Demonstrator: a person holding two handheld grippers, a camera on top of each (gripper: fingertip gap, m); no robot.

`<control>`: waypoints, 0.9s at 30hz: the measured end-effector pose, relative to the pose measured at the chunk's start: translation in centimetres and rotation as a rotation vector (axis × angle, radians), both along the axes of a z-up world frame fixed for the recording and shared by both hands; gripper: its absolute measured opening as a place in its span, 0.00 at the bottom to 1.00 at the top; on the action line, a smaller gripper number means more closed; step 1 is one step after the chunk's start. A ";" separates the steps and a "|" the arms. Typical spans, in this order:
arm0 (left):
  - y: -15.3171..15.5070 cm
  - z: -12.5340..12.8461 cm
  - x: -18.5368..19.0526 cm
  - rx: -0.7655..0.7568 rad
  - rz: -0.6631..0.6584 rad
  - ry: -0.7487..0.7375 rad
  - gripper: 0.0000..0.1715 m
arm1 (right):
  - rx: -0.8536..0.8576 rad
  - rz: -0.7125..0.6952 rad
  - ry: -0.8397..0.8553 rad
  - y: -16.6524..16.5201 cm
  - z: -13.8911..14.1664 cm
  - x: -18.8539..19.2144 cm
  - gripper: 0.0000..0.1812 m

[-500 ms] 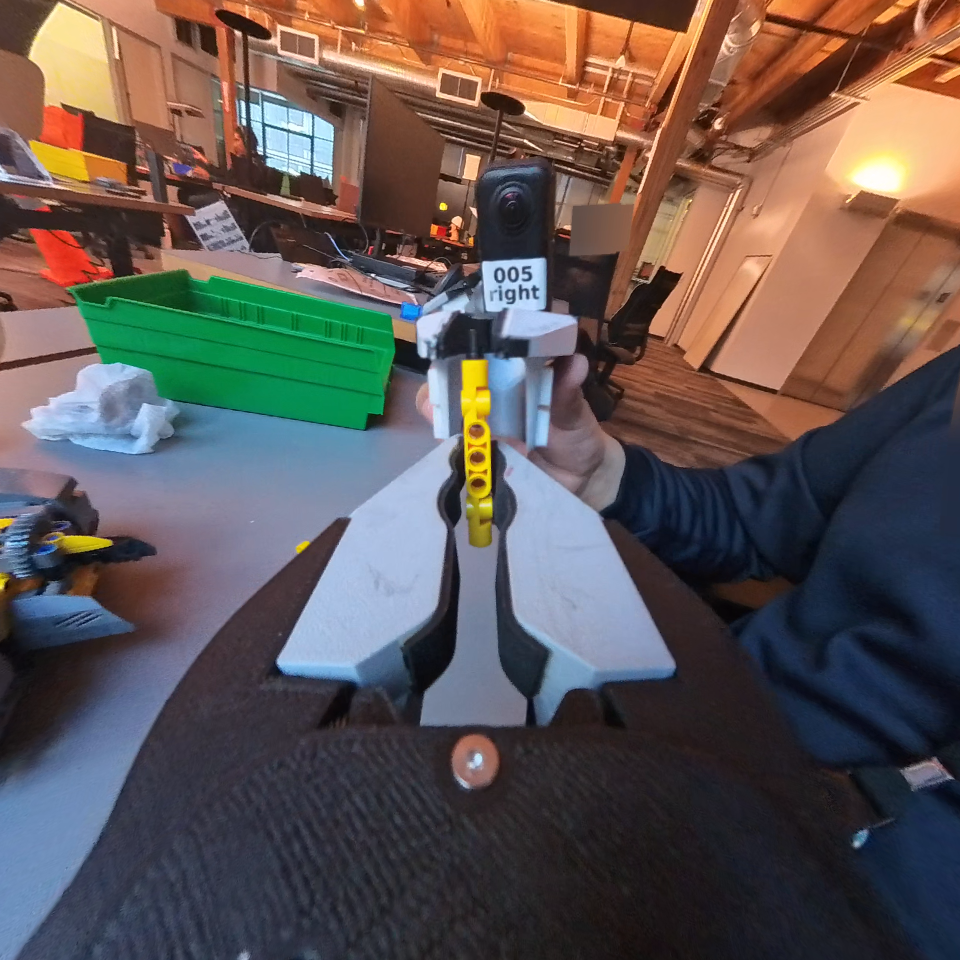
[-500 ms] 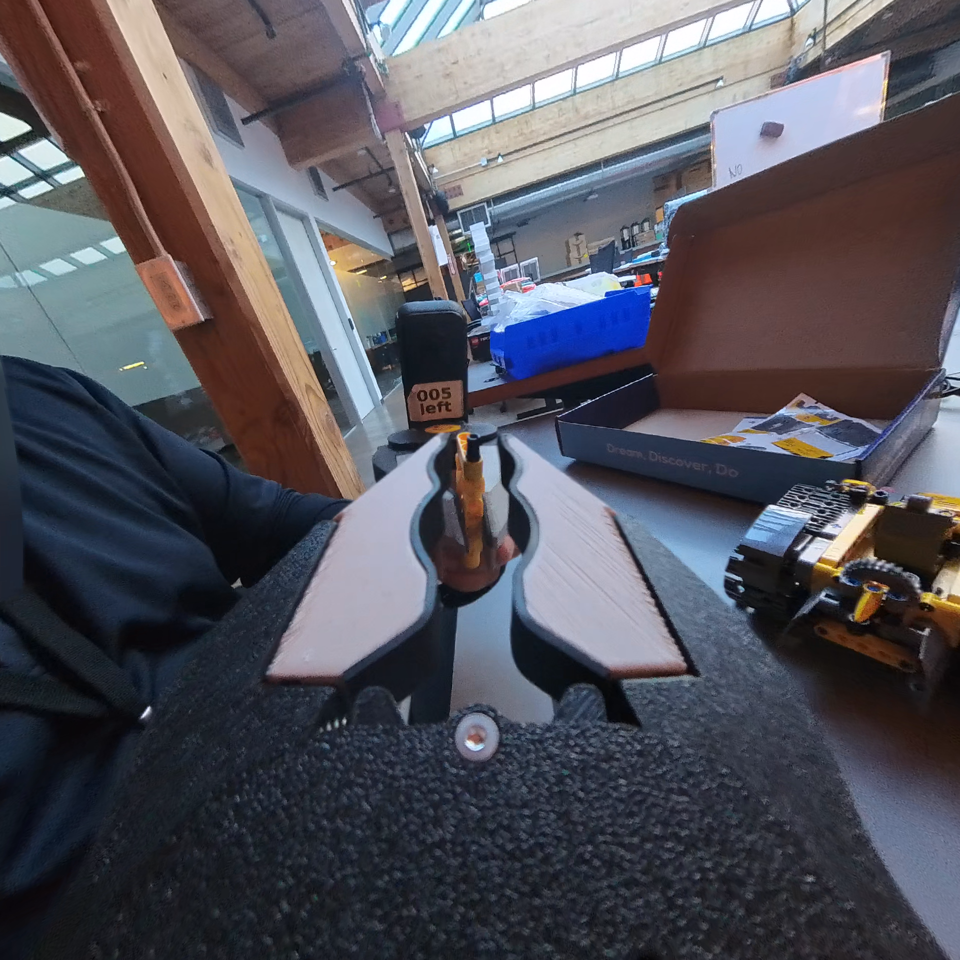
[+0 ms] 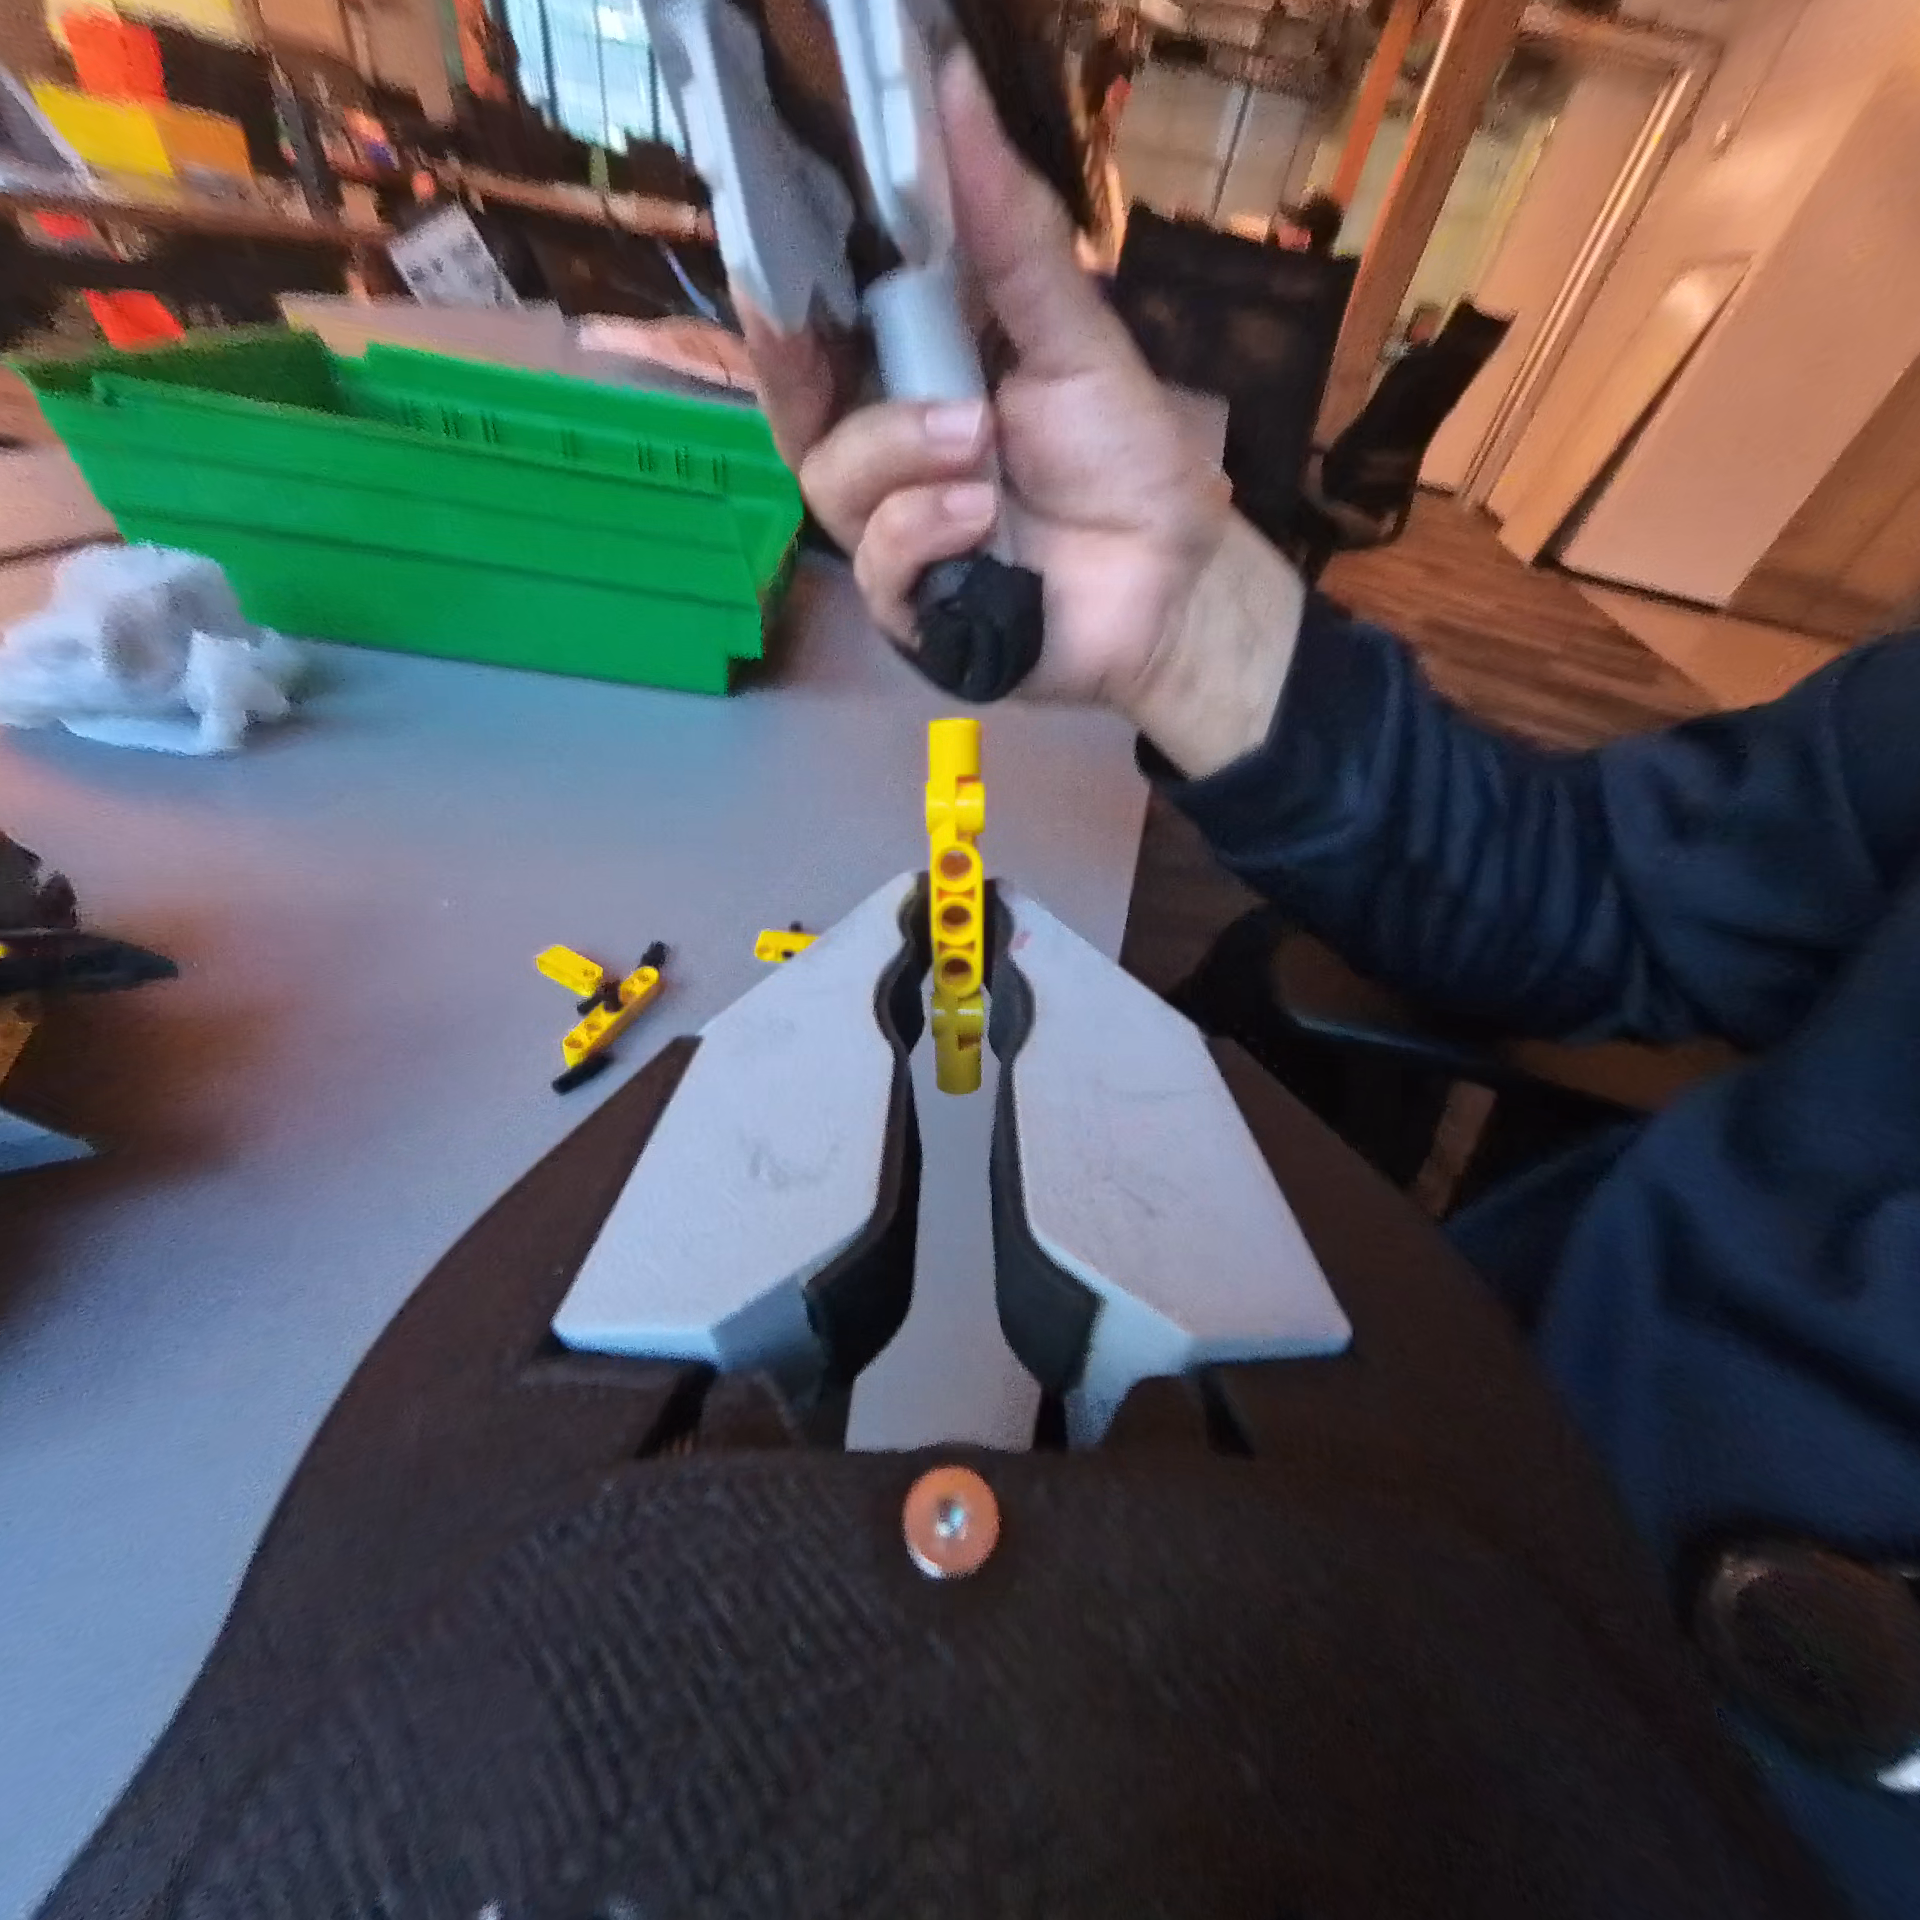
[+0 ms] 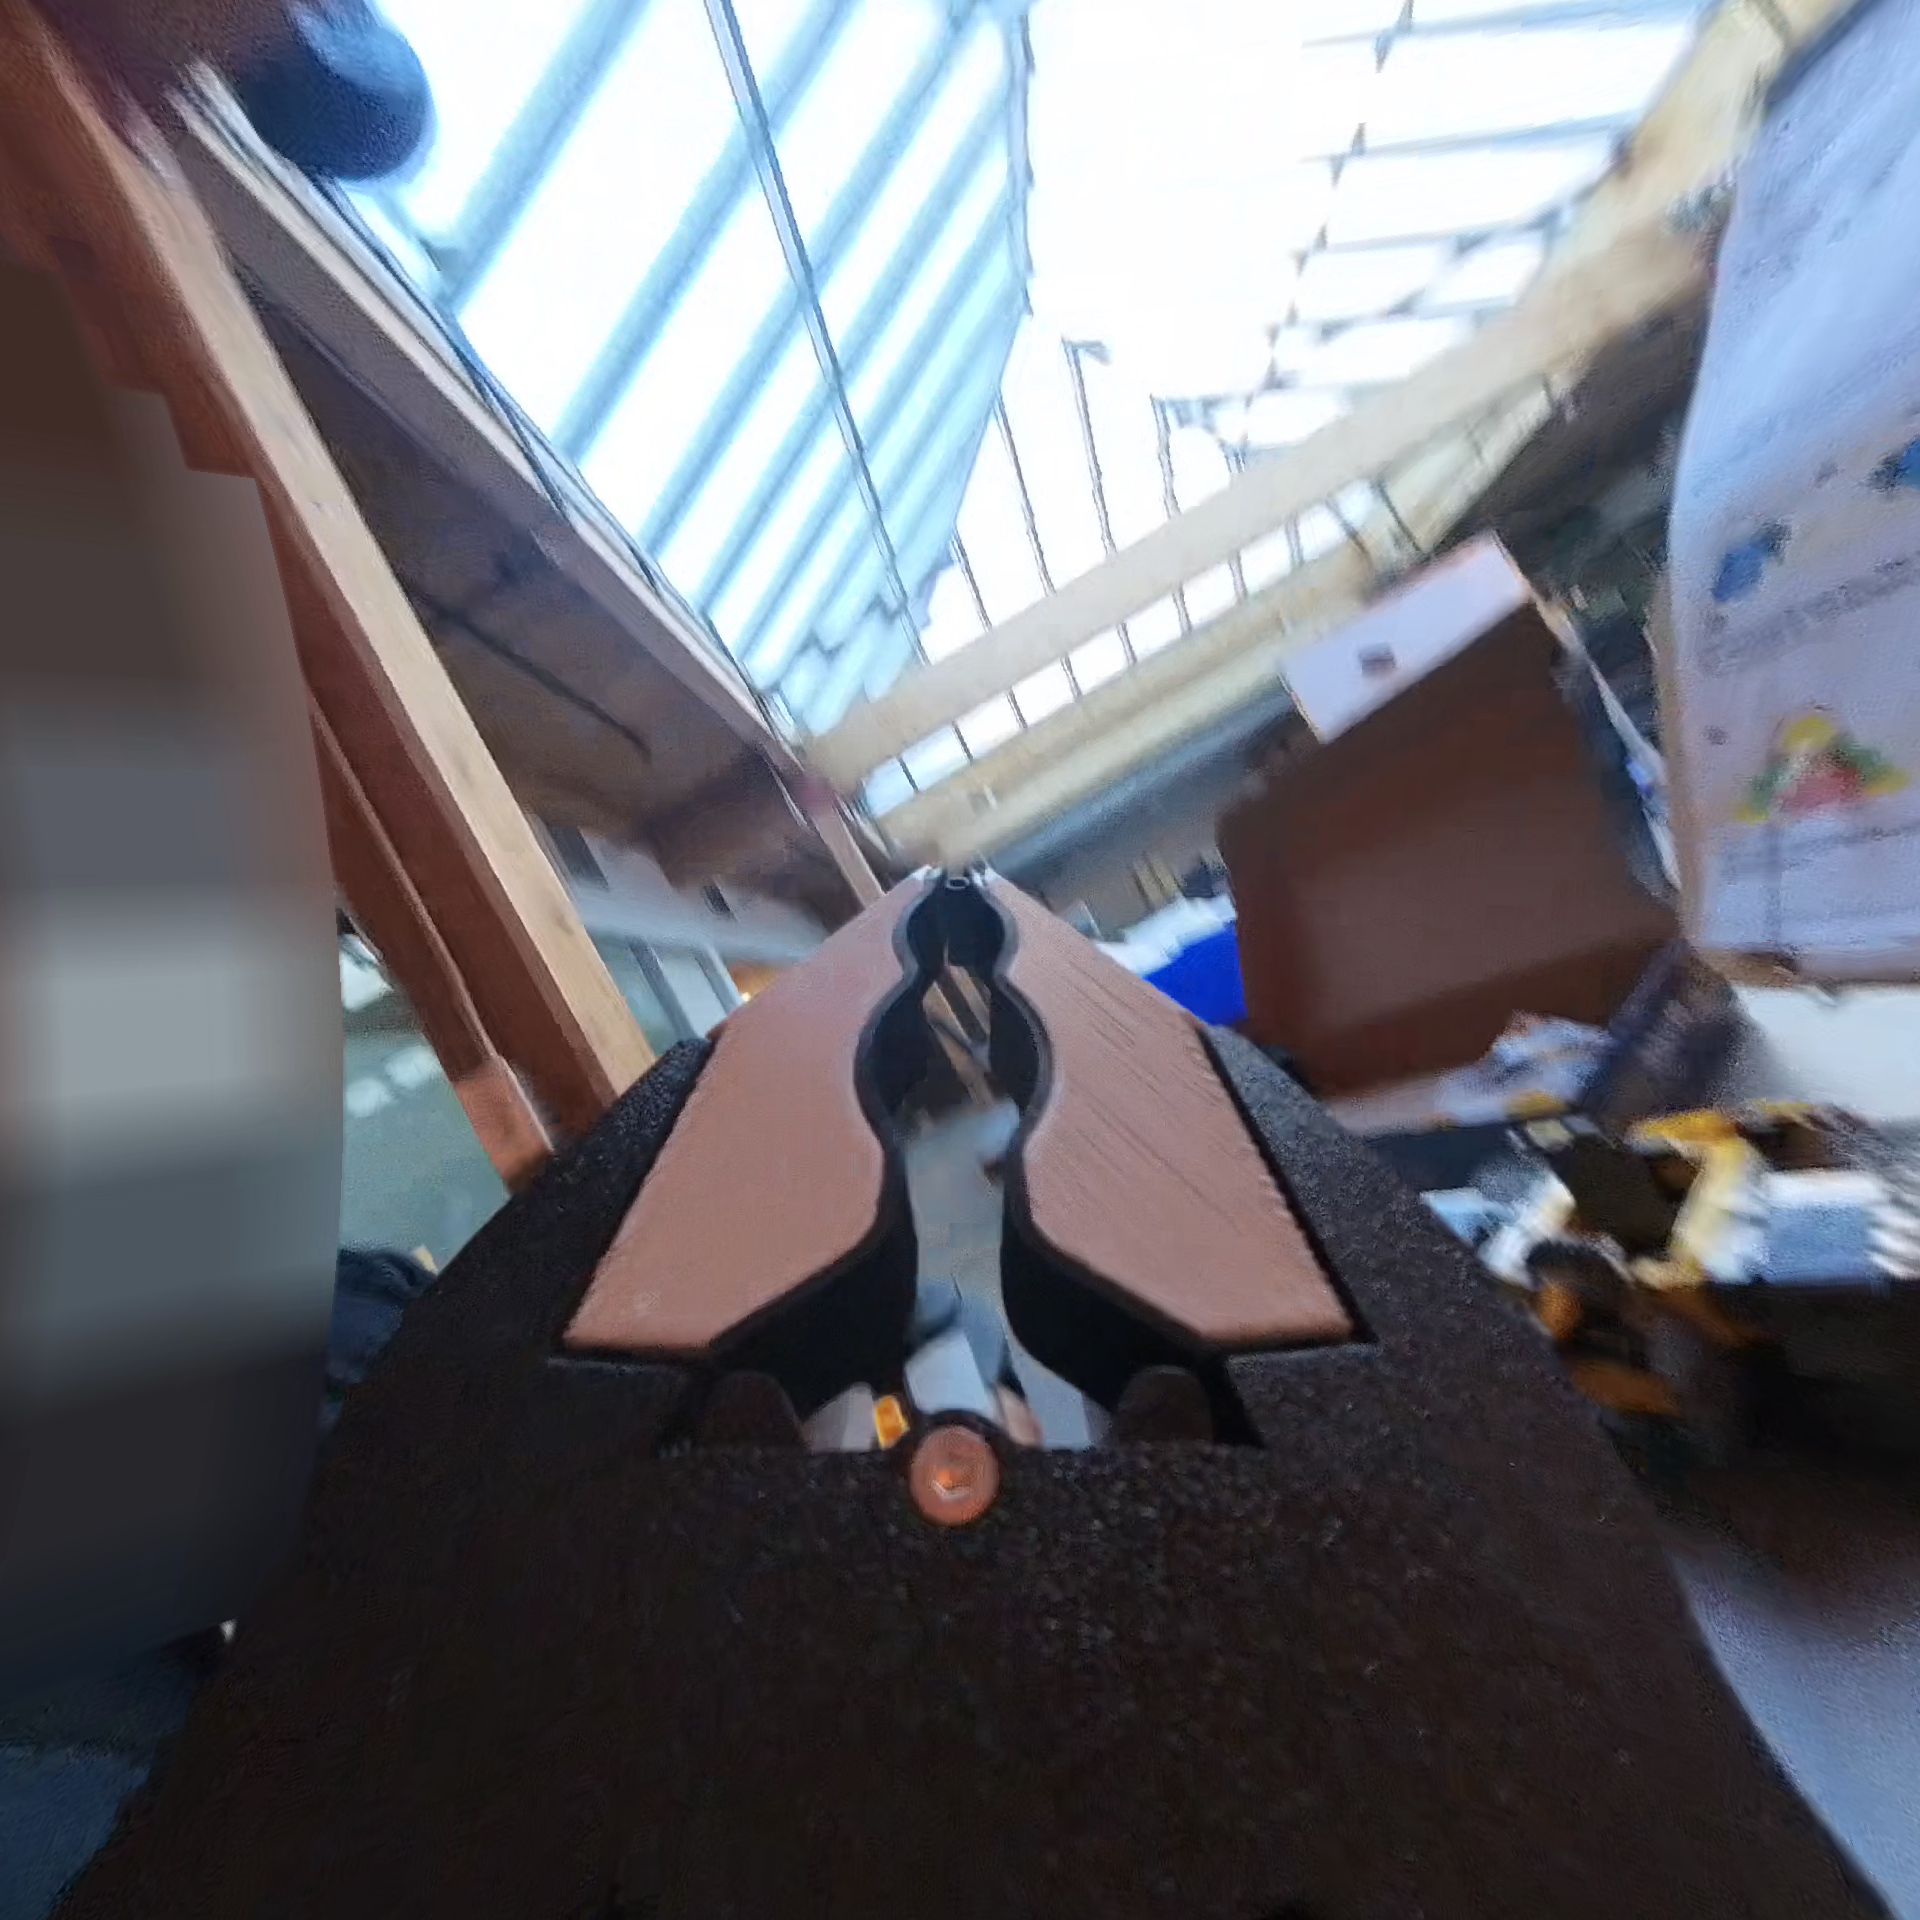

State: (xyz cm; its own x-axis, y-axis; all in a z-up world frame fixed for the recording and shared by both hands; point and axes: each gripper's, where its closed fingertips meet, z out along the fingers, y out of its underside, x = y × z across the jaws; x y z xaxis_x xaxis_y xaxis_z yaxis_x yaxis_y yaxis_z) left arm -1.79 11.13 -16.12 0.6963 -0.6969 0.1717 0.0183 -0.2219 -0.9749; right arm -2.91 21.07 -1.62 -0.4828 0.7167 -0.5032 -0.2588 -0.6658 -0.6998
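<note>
Two grey fingers of the left gripper (image 3: 956, 904) are seen in the left wrist view, closed on a yellow beam with holes (image 3: 954, 909), which stands upright between the tips and rises above them. Above the beam, a hand (image 3: 1049, 488) in a dark sleeve (image 3: 1558, 862) holds the handle of the other gripper, which is lifted and blurred. On the grey table (image 3: 416, 852) a few small yellow and black pieces (image 3: 608, 1013) lie just left of the fingers. A green bin (image 3: 436, 499) stands farther back, with crumpled white paper (image 3: 145, 649) beside it.

In the right wrist view the right gripper (image 4: 954, 894) is pointed upward toward a glass roof. Its brown fingers are nearly closed; a small dark thing seems pinched at the tips, but this cannot be told surely. At the right a brown cardboard box (image 4: 1444, 862) and a blurred yellow and black model (image 4: 1683, 1195) are seen.
</note>
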 end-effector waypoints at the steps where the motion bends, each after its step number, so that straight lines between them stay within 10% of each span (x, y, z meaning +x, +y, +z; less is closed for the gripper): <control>1: 0.4 -0.5 -0.1 -0.023 0.002 0.025 0.03 | 0.066 0.014 -0.091 -0.5 -0.9 -0.5 0.01; 14: 2.7 -8.9 -8.9 -0.339 0.145 0.418 0.03 | 0.494 -0.078 -1.174 3.9 -22.2 -0.7 0.02; 27: 2.8 -9.6 -9.5 -0.433 0.154 0.347 0.17 | 0.589 -0.079 -1.168 3.7 -22.4 -0.9 0.09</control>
State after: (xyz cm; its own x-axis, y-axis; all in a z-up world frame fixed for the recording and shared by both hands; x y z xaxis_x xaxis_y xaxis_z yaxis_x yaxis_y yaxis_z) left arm -11.34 13.93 -25.75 0.8505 -0.5002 0.1625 -0.2226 -0.6223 -0.7504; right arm -3.79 24.81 -24.04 0.0751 0.9775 -0.1969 0.6706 -0.1956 -0.7156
